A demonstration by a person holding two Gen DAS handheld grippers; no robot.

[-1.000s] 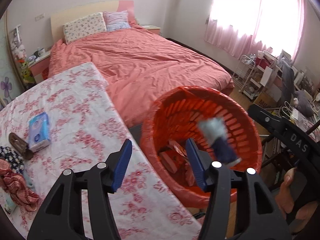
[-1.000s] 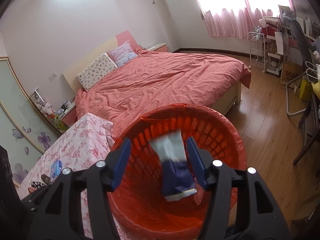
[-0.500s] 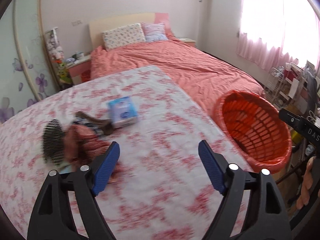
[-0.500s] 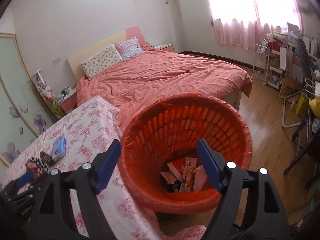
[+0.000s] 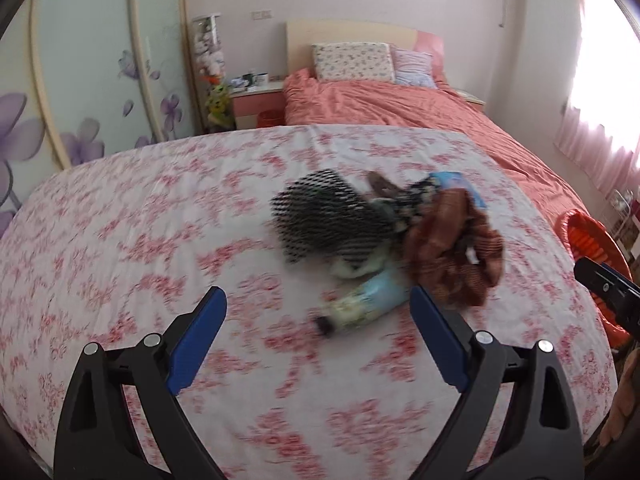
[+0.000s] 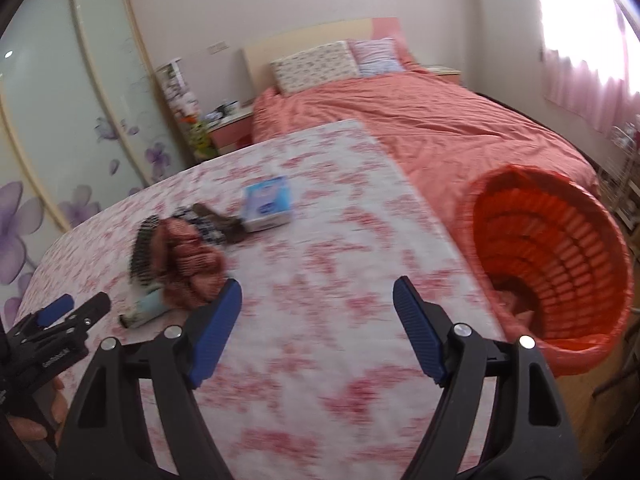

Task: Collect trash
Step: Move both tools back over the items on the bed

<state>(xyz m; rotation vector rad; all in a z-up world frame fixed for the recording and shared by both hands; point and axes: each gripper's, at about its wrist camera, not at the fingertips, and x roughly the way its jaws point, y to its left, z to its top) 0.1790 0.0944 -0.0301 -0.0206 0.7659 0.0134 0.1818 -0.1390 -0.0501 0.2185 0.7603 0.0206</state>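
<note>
A blurred pile lies on the floral table (image 5: 160, 220): a black hairbrush (image 5: 324, 220), a red-brown cloth bundle (image 5: 452, 248) and a light blue tube (image 5: 372, 300). My left gripper (image 5: 316, 296) hovers just short of the tube, its jaws opening, with nothing held between them. My right gripper (image 6: 316, 292) hangs over bare tablecloth (image 6: 340, 240), its jaws wide apart but closing slightly, and holds nothing. The orange basket (image 6: 560, 248) stands off the table's right edge, with some trash dimly visible at its bottom. The same pile (image 6: 180, 264) appears to the left in the right wrist view.
A blue tissue pack (image 6: 268, 204) and a dark brown clip (image 6: 224, 220) lie behind the pile. The left gripper (image 6: 60, 312) shows at the lower left, and a hand holds it. A pink bed (image 6: 420, 120) lies beyond the table, and a wardrobe (image 6: 60, 100) stands to the left.
The right gripper let a blue and white wrapper fall into the basket. Both views then swung left from the basket to the table, and both sets of jaws widened.
</note>
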